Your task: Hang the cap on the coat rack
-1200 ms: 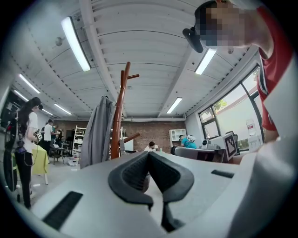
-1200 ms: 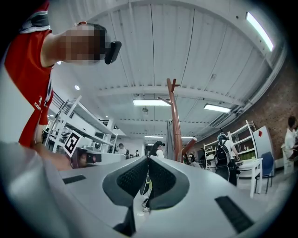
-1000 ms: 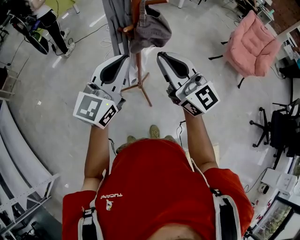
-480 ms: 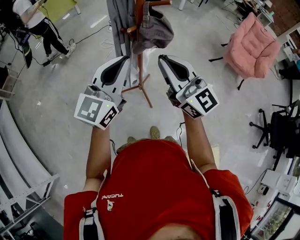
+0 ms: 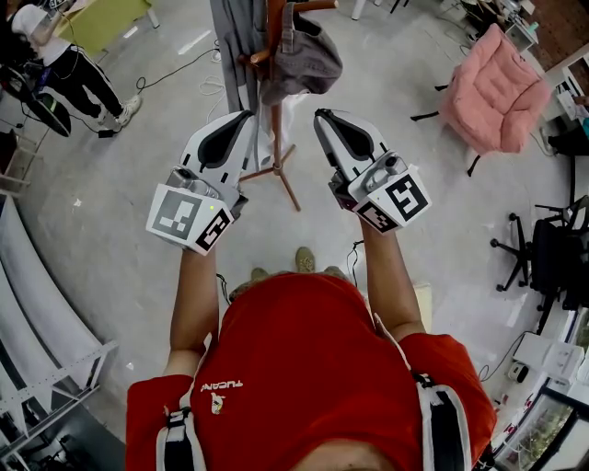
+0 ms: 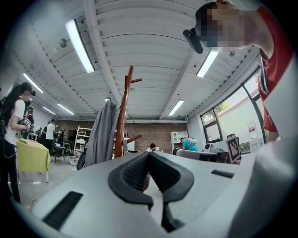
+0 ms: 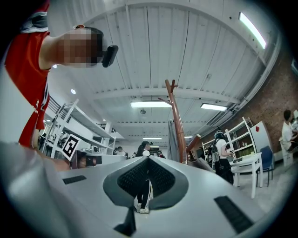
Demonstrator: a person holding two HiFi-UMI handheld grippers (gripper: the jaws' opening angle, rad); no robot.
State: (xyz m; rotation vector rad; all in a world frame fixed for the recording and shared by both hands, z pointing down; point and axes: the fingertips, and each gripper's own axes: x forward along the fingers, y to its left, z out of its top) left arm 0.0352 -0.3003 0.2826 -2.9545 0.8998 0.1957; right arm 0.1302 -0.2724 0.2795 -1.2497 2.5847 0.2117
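A grey cap (image 5: 308,60) hangs on a peg of the wooden coat rack (image 5: 273,101) at the top middle of the head view, next to a grey garment (image 5: 235,37) on the same rack. My left gripper (image 5: 243,115) is held just left of the rack's pole and my right gripper (image 5: 319,116) just right of it, both below the cap and apart from it. Both are shut with nothing between their jaws. The rack (image 6: 122,116) rises beyond my left gripper (image 6: 149,153) in the left gripper view. It also stands (image 7: 176,121) beyond my right gripper (image 7: 148,158) in the right gripper view.
A pink armchair (image 5: 492,87) stands at the right and a black office chair (image 5: 543,248) further down that side. A person (image 5: 69,60) stands at the far left by a yellow-green table (image 5: 106,14). Cables (image 5: 175,64) lie on the grey floor; a metal frame (image 5: 55,386) is at lower left.
Both grippers stay almost still in front of the rack; the right one has drifted slightly right. The person at the far left has walked further left.
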